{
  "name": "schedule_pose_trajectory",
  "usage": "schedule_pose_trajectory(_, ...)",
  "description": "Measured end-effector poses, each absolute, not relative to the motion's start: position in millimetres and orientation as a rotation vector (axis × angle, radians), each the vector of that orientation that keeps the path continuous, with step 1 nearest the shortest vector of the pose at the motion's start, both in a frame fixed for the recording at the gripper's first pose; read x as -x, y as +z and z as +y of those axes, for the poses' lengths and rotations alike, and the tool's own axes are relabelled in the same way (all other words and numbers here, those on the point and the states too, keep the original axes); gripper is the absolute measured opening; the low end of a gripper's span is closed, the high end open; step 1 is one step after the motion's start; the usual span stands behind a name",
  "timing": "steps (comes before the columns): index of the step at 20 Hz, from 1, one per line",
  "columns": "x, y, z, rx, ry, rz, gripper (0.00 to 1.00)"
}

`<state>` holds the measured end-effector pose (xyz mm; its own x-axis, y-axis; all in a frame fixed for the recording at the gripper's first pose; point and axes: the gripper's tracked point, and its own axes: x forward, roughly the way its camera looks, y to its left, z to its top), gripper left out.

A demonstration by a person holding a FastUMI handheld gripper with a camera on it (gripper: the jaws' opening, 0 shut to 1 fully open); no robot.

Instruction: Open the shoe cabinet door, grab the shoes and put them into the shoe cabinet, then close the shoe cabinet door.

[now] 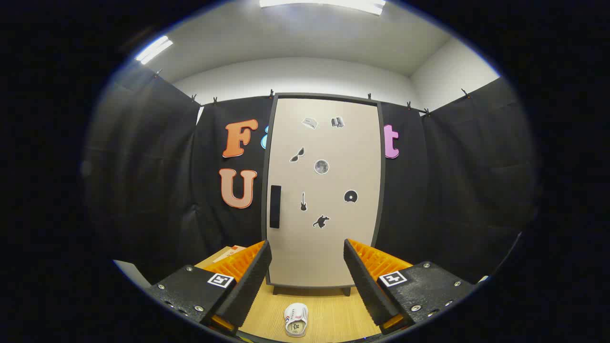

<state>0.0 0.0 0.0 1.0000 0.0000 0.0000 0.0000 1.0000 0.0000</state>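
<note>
Wooden floor [329, 309] holds one shoe [296, 319] at bottom centre, before my closed cabinet door [324, 190]; gripper [307, 276] released, level.

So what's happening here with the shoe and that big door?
A person is holding the tongs open and empty, pointed at the shoe cabinet. Its door is closed, with a dark handle on one side. A small white shoe lies on the wooden floor between the fingers, waiting. Nothing has been grabbed yet.
</note>
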Motion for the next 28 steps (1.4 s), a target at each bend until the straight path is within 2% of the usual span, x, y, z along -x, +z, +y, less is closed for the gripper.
schedule_pose_trajectory(28, -19, 1, 26, 0.005, -0.006, -0.001, 0.95)
